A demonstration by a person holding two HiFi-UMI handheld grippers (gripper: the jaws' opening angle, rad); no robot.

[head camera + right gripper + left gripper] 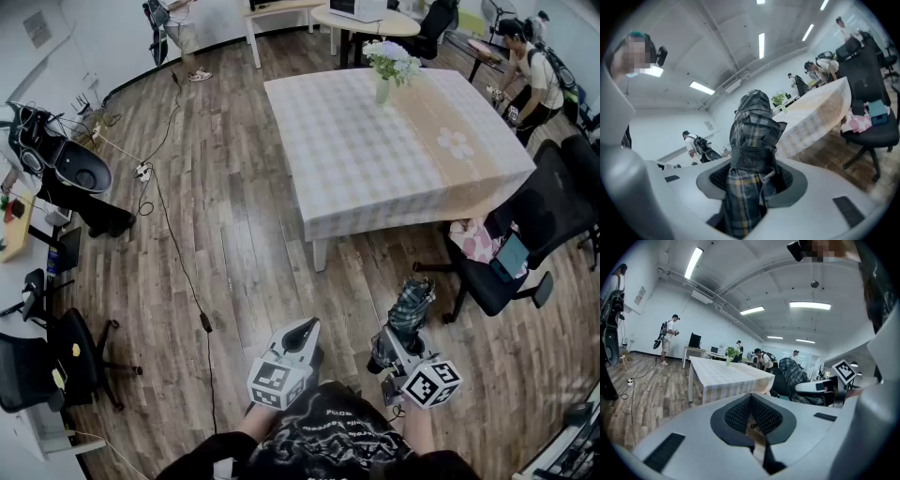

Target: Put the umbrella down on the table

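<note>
A folded plaid umbrella [411, 309] sticks up and forward out of my right gripper [392, 352], low in the head view above the wooden floor. In the right gripper view the umbrella [753, 136], strap wrapped round it, fills the gap of the right gripper [754, 183], whose jaws are shut on it. My left gripper [307, 330] hangs beside it to the left, shut with nothing in it; its pads [740, 411] meet at the tips. The table [412, 164] with a checked cloth stands ahead, some way off. The left gripper view also catches the umbrella [791, 373].
A vase of flowers [386, 66] stands at the table's far edge. A black office chair [525, 234] with a pink cloth on its seat is at the table's right. Cables [178, 253] run over the floor on the left. People stand at the back.
</note>
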